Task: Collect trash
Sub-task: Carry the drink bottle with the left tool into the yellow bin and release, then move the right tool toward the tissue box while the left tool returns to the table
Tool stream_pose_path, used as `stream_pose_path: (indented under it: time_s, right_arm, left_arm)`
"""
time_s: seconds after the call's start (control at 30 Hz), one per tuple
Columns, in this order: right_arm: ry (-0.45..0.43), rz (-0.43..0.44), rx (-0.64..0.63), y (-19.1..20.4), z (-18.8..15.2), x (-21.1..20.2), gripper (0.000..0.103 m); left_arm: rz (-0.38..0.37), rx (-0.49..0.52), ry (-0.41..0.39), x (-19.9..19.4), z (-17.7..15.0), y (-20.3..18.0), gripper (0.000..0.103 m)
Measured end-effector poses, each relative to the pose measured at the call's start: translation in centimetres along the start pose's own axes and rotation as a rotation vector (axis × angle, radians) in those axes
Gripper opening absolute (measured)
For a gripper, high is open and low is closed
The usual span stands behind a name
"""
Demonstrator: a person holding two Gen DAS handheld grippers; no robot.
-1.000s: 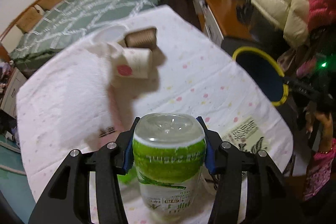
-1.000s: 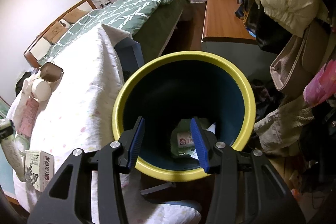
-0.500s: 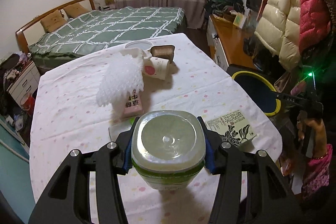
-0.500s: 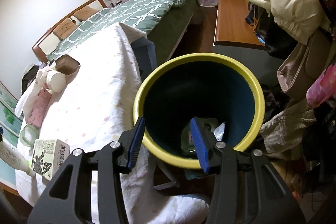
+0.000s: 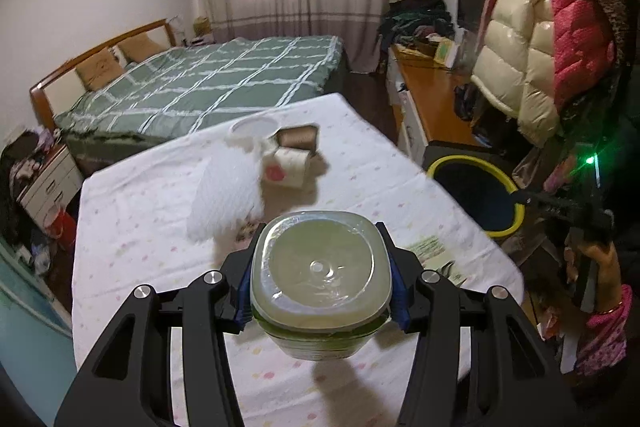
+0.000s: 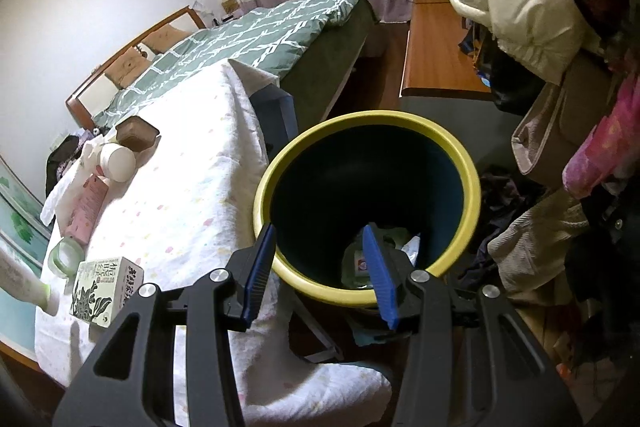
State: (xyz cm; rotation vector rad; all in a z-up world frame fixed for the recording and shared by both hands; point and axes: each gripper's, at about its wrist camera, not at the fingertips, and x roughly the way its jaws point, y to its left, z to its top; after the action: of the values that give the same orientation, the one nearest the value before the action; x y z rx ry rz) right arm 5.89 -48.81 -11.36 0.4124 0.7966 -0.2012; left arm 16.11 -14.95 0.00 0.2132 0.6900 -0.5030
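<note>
I see the yellow-rimmed bin [image 6: 472,187], dark inside with wrappers at its bottom, just beside the table [image 5: 132,211]. My right gripper [image 6: 320,267] hangs released above it. My left gripper [image 5: 320,279] clenches a clear, green-labelled bottle [image 5: 320,267], bottom toward me, above the table.

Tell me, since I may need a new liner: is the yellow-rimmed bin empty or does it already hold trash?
Not empty. In the right wrist view the bin has crumpled wrappers at the bottom; most of it is unfilled.

Green bottle [image 5: 320,337], yellow-rimmed bin [image 6: 472,183], pink-dotted white tablecloth [image 5: 140,227]
</note>
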Motion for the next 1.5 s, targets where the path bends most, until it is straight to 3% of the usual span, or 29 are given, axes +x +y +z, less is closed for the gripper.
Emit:
stream_pose_path:
  time_s: [0.27,0.5,0.77,1.0,1.07,1.27,1.37,1.5]
  right_arm:
    - [-0.025,-0.006,0.04,-2.3,-0.3,-0.6,0.044]
    - [-0.049,-0.04,0.088,-5.2,-0.5,-1.5,0.044]
    - [-0.047,-0.069,0.115,-7.3,-0.9,-1.5,0.044]
    - [-0.024,-0.098,0.134,-8.3,-1.3,-1.2,0.047]
    - [-0.019,-0.103,0.133,-8.3,-1.4,-1.1,0.047]
    - [-0.016,-0.107,0.127,-8.0,-1.5,-1.2,0.047]
    - [-0.012,-0.098,0.12,-7.6,-1.6,-1.0,0.047]
    - [0.006,-0.077,0.091,-6.2,-1.8,-0.5,0.047]
  left_arm:
    - [-0.161,0.085,-0.01,2.3,5.1,-5.5,0.051]
    - [-0.324,0.157,0.038,8.3,8.9,-13.0,0.051]
    - [-0.404,0.202,0.101,16.5,11.3,-21.1,0.051]
    - [-0.399,0.187,0.147,22.6,11.1,-24.5,0.052]
    - [-0.379,0.175,0.138,23.4,11.1,-24.5,0.072]
    - [-0.359,0.123,0.096,21.4,11.4,-22.4,0.078]
    - [-0.329,0.098,0.034,18.0,11.2,-20.3,0.087]
    - [-0.272,0.056,-0.045,12.9,10.2,-16.4,0.089]
